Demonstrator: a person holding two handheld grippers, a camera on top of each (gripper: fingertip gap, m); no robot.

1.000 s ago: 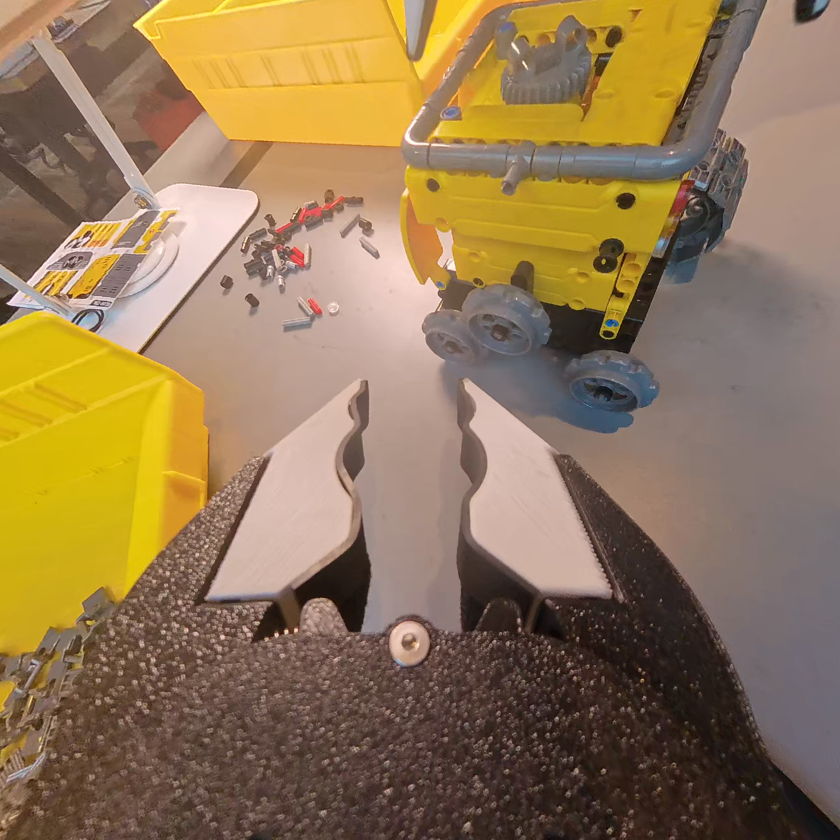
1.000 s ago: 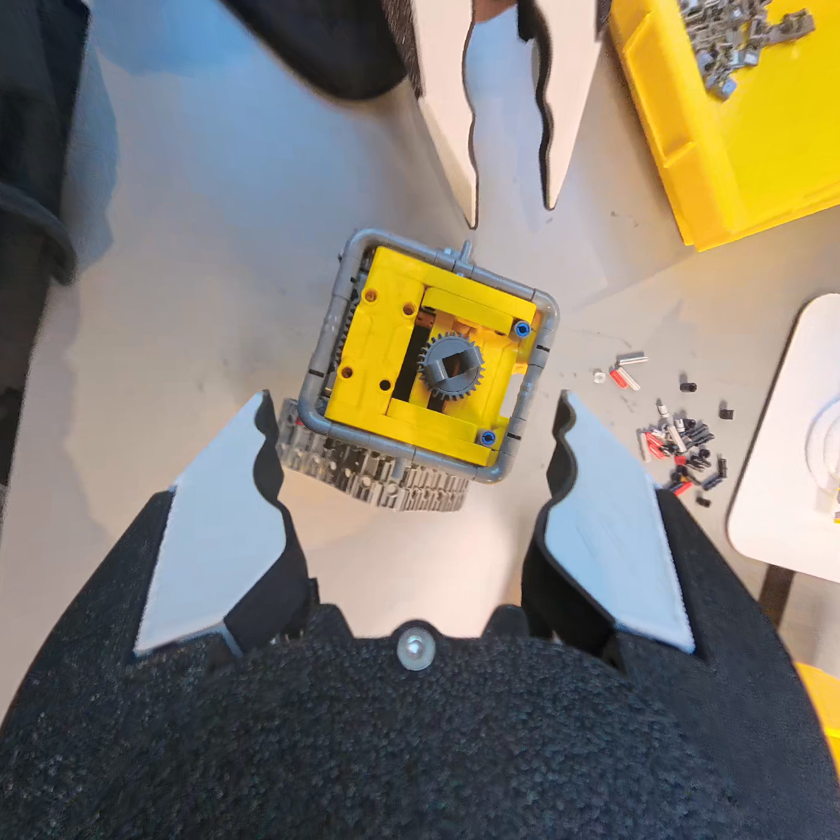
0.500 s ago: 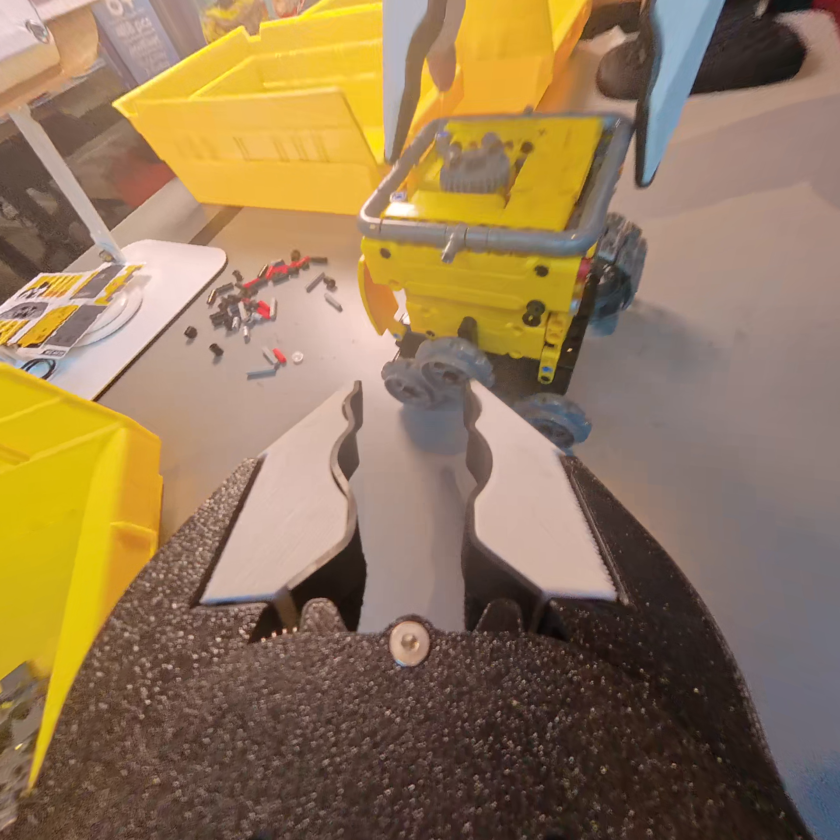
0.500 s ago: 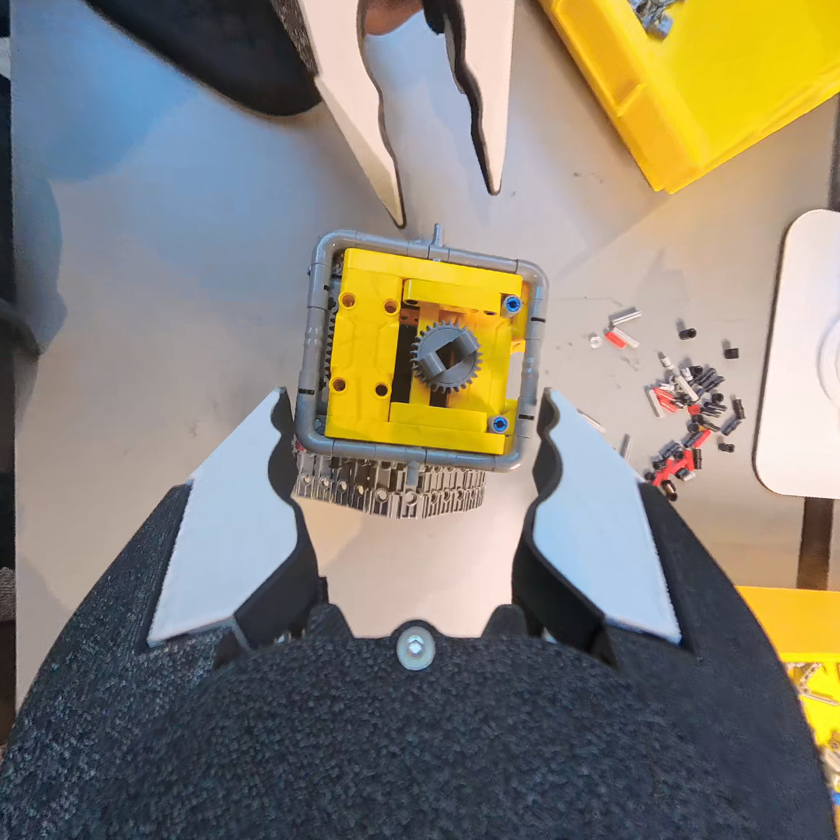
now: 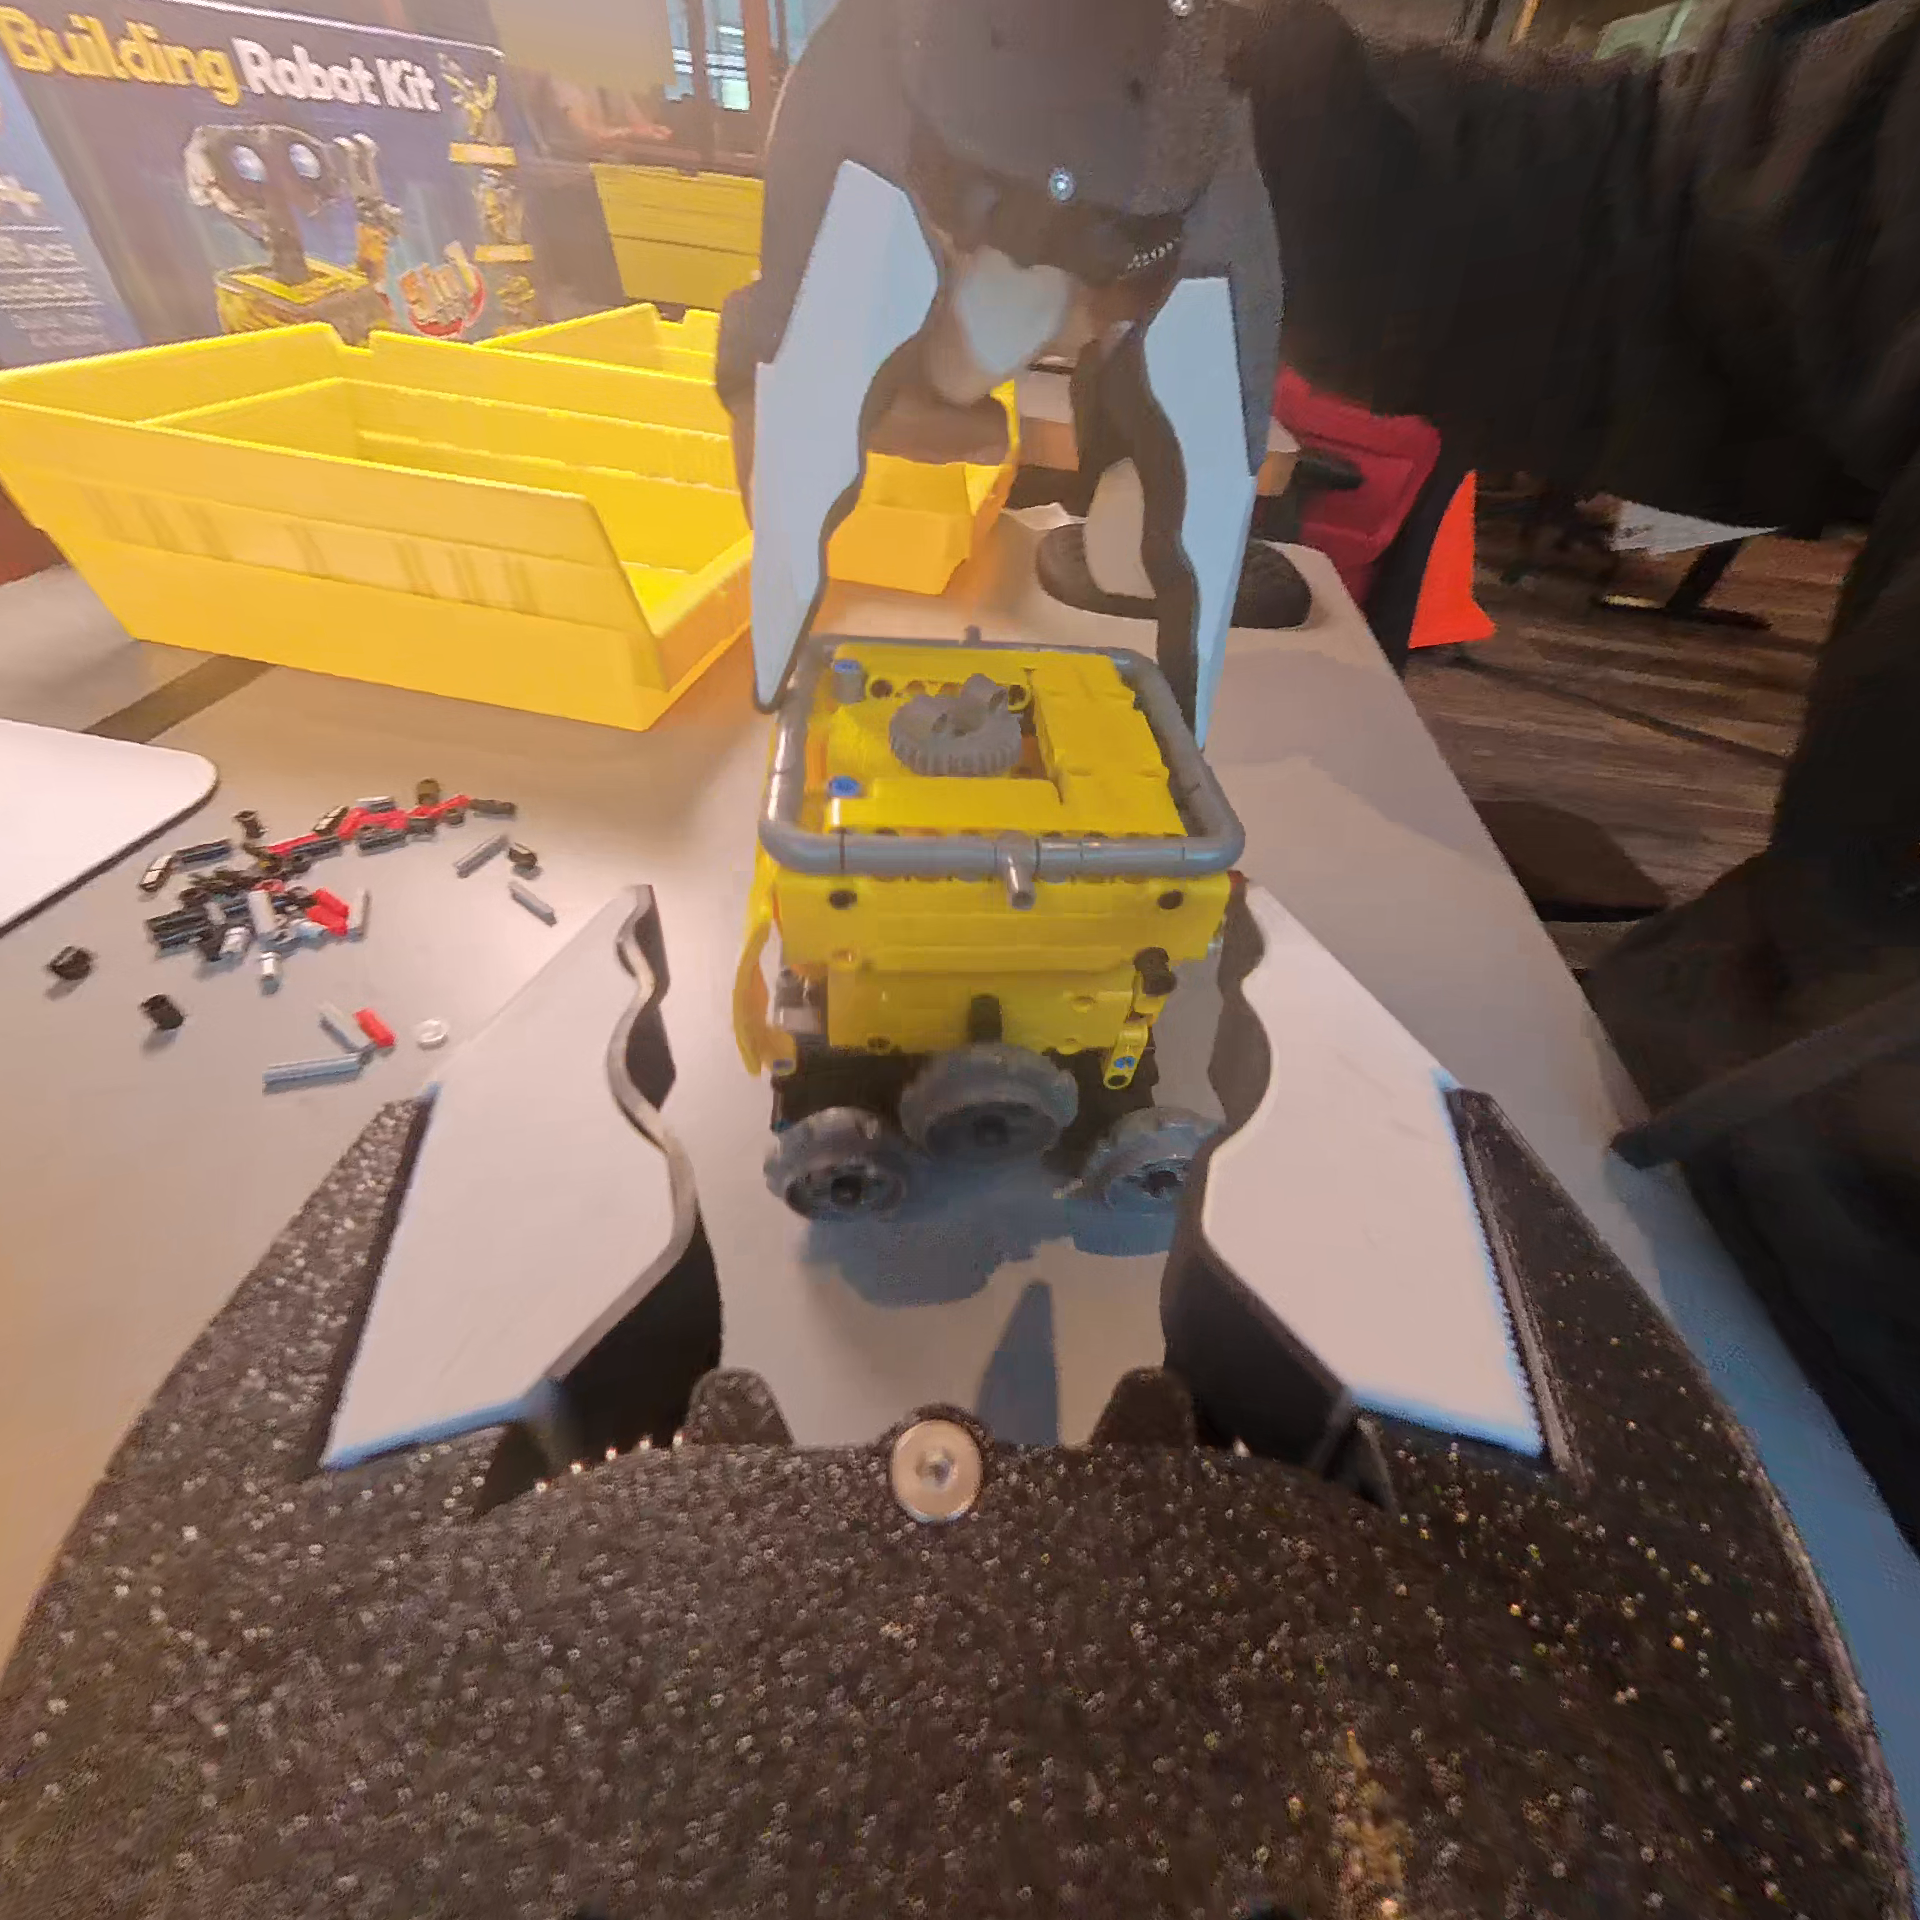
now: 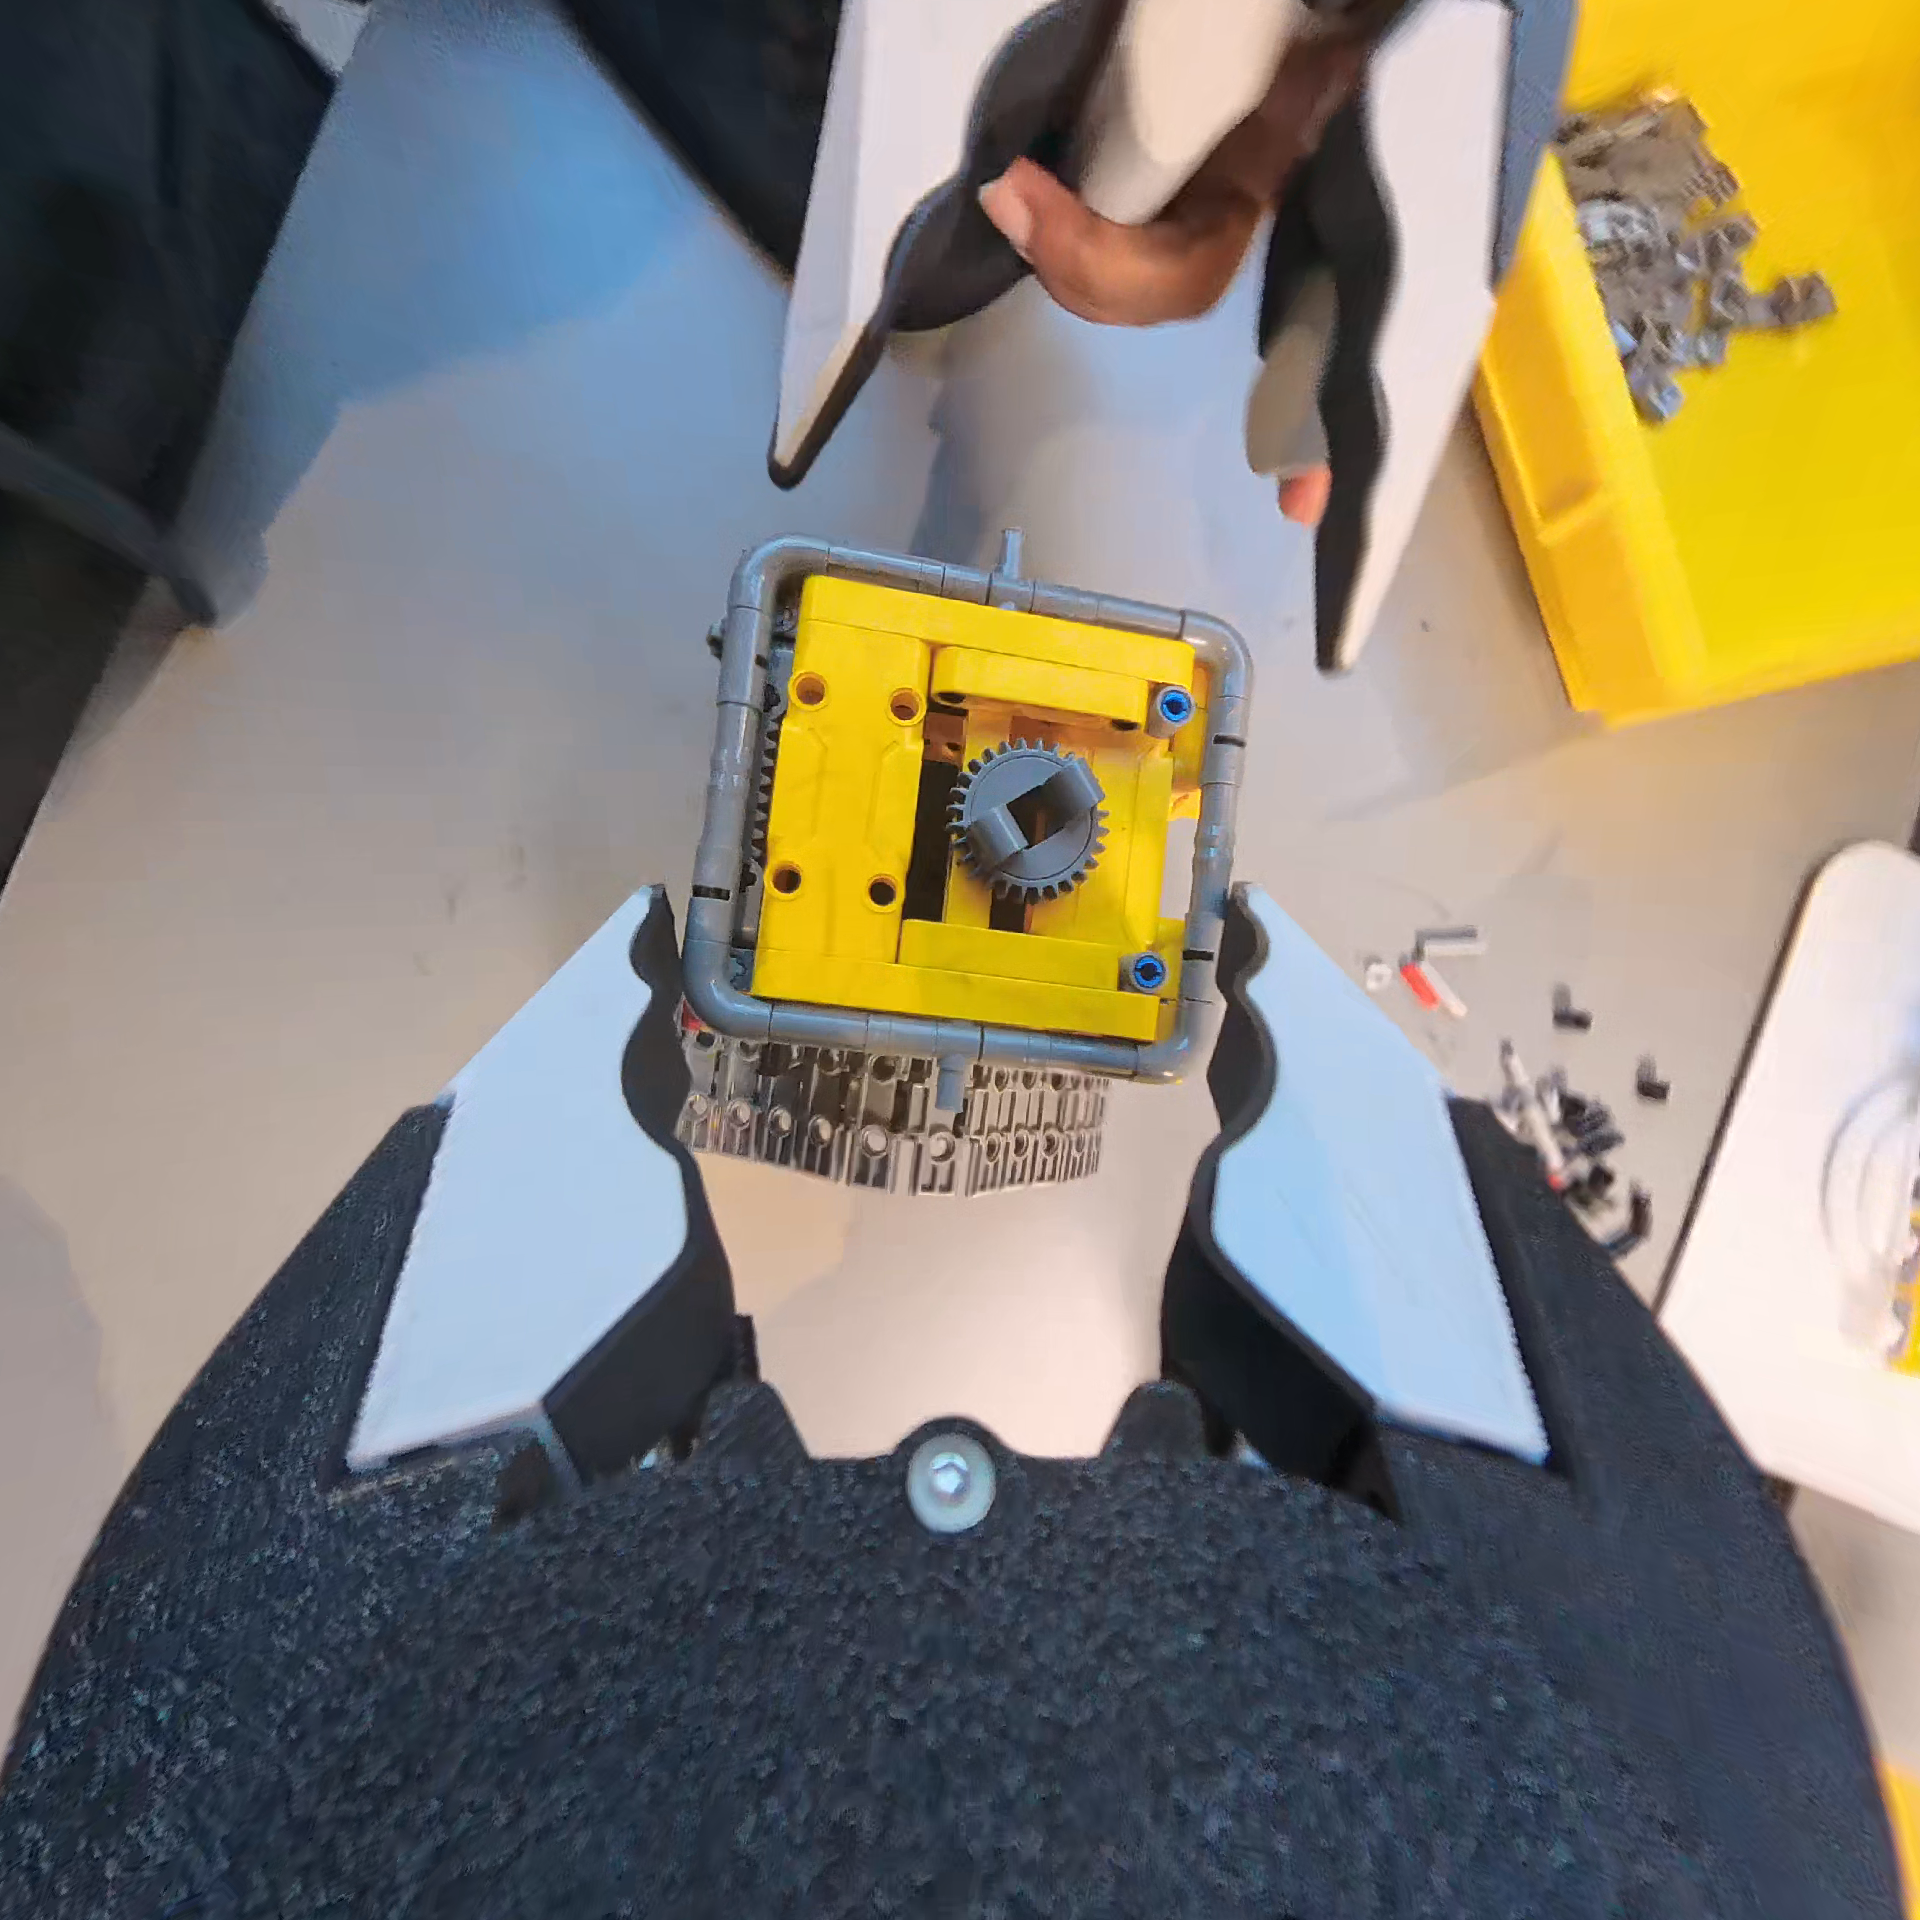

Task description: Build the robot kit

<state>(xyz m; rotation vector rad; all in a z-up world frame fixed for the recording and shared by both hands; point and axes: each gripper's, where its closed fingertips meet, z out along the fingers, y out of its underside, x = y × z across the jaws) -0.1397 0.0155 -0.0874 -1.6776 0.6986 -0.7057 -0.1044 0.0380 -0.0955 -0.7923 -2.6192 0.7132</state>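
We are holding the left gripper (image 5: 940, 935) wide, its fingers flanking the yellow brick vehicle (image 5: 987, 894) standing on the grey table (image 5: 1382, 831). Our right gripper (image 6: 940, 925), also wide, is straddling its grey top rail (image 6: 727, 831) from above.

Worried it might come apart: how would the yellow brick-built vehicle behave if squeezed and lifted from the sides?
The yellow vehicle probably rolls when nudged, since it stands on grey wheels. It looks top-heavy, a tall body over a narrow base, so it may tip. Its snapped-together pieces and the thin grey frame could pop loose under a hard squeeze.
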